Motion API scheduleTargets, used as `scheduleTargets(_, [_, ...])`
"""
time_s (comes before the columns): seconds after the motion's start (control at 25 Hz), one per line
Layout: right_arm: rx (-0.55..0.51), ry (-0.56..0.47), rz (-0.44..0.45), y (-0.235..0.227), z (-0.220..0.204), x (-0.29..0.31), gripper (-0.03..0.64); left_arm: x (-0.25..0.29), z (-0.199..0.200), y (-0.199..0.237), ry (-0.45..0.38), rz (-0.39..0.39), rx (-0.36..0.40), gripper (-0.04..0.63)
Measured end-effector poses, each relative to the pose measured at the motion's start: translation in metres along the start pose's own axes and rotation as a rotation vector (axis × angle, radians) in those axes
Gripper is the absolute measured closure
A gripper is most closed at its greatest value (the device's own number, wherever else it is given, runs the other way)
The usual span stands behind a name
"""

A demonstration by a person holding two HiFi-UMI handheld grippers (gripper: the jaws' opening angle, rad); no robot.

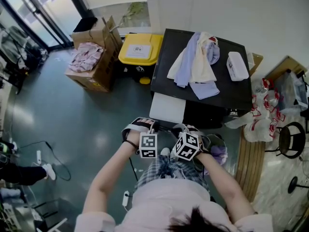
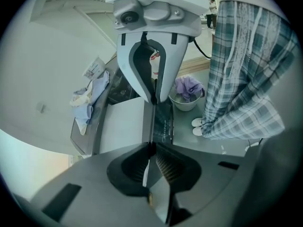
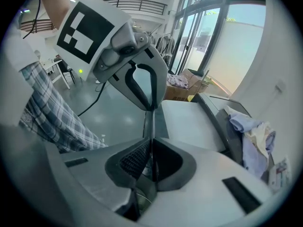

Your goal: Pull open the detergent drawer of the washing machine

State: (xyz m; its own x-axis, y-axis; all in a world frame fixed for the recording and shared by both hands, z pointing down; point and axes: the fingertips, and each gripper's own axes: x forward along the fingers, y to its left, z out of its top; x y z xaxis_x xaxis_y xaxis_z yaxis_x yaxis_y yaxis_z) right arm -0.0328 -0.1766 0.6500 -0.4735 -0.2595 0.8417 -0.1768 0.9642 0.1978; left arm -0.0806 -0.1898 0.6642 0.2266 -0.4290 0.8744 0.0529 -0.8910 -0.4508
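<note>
The washing machine [image 1: 236, 95] has a dark top with clothes [image 1: 195, 62] and a white box [image 1: 237, 65] on it. Its light grey detergent drawer [image 1: 166, 108] sticks out from the front toward me. The drawer's flat top [image 2: 125, 126] [image 3: 189, 124] ends in a thin dark front panel [image 2: 163, 122]. My left gripper [image 1: 147, 129] [image 2: 151, 148] and right gripper [image 1: 186, 139] [image 3: 150, 143] sit side by side on that panel. Both are shut, pinching its upper edge. Each gripper view shows the other gripper [image 2: 154, 100] [image 3: 152, 109] clamped further along the same edge.
A cardboard box of pink clothes [image 1: 91, 57] and a yellow bin [image 1: 140, 50] stand left of the machine. A metal bowl with purple cloth [image 2: 187, 96] sits on the floor by my feet. Bags [image 1: 263, 115] and a stool [image 1: 289, 139] crowd the right side.
</note>
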Motion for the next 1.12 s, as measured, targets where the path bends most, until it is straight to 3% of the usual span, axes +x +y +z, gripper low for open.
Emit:
scheduleTargets(0.68, [0.029,-0.014,0.106,0.069,0.002,-0.003,0.571,-0.025,-0.004,-0.062,-0.034,-0.060,-0.010,0.529])
scheduleTargets(1.12, [0.060,-0.014,0.108,0.072,0.000,-0.002,0.569,-0.024,-0.004,-0.066,-0.050,-0.065,-0.061,0.529])
